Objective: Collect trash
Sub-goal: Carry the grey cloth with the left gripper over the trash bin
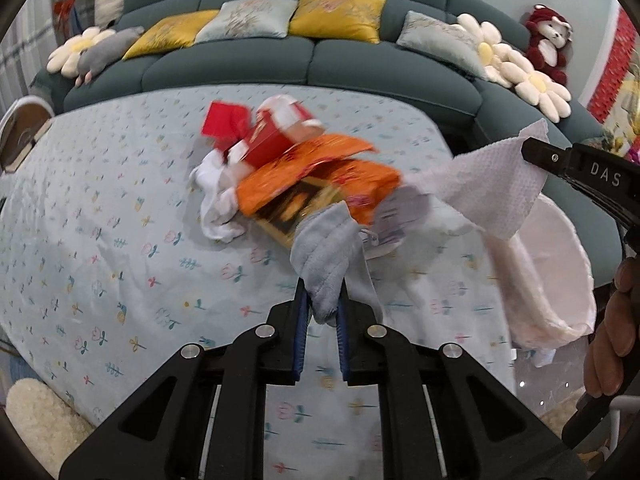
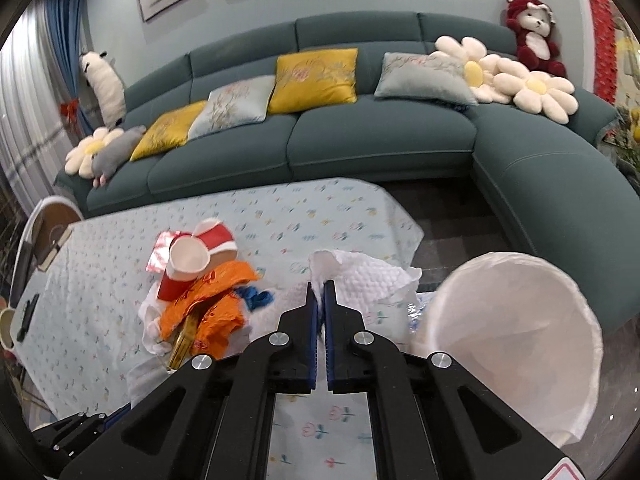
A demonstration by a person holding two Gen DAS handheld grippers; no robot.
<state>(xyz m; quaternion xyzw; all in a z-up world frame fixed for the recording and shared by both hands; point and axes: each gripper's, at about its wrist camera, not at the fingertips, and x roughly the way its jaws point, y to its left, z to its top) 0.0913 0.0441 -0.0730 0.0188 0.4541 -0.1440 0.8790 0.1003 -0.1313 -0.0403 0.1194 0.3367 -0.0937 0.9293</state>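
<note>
My left gripper (image 1: 322,300) is shut on a pale blue-grey cloth (image 1: 326,256), which hangs lifted above the flowered tablecloth (image 1: 100,208). My right gripper (image 2: 321,286) is shut on a white paper towel (image 2: 368,276); in the left wrist view the same paper towel (image 1: 492,184) hangs from its black fingers (image 1: 538,154) over the table's right side. A trash pile lies mid-table: an orange wrapper (image 1: 320,176), a red and white paper cup (image 1: 280,128), crumpled white tissue (image 1: 216,208). The white-lined bin (image 2: 516,340) stands right of the table.
A teal sofa (image 2: 360,140) with yellow and grey cushions, flower pillows and plush toys curves behind and right of the table. A book (image 2: 52,248) and a dark remote (image 2: 28,316) lie at the table's left end. A person's hand (image 1: 612,328) shows at the right edge.
</note>
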